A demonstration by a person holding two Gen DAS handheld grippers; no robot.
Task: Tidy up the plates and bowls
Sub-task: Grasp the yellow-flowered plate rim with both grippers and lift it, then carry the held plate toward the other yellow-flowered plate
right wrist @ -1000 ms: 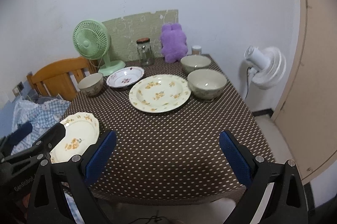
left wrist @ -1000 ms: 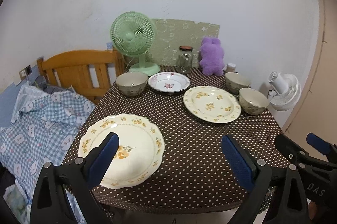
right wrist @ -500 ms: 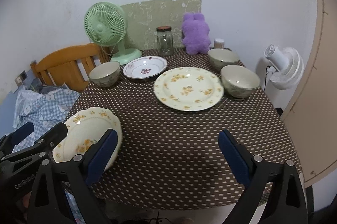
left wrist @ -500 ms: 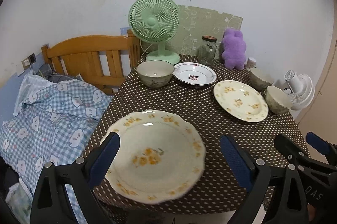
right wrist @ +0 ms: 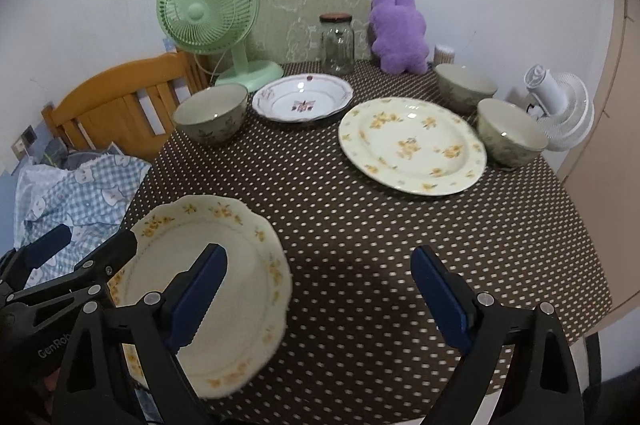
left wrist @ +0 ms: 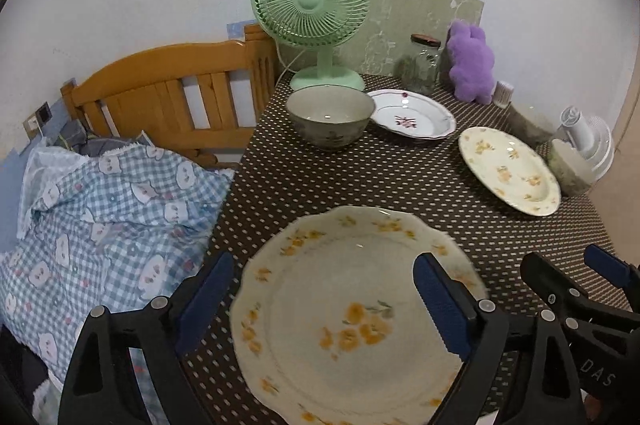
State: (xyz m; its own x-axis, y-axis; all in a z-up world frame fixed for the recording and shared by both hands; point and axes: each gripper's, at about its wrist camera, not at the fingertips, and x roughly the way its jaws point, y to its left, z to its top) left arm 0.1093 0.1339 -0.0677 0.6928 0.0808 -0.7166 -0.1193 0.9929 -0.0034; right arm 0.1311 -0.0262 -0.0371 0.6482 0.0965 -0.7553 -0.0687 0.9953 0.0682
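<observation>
Black left tool (left wrist: 324, 295) marked "GenRob", closing; right tool (right wrist: 318, 287) "DAS", wide.

left claw (left wrist: 320, 295): matte black plastic arms, blue ribbed pads, silver screws, white "GenRob" lettering | right claw (right wrist: 318, 297): same black frame, blue pads, silver screws, white "DAS" lettering

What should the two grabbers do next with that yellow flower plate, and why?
Probably lower the left gripper a little further over the near plate edge. Its fingers are closing but none presses on the plate yet. The right gripper hangs open beside it over the table, holding nothing, so the left seems best placed to pick it up first.
</observation>
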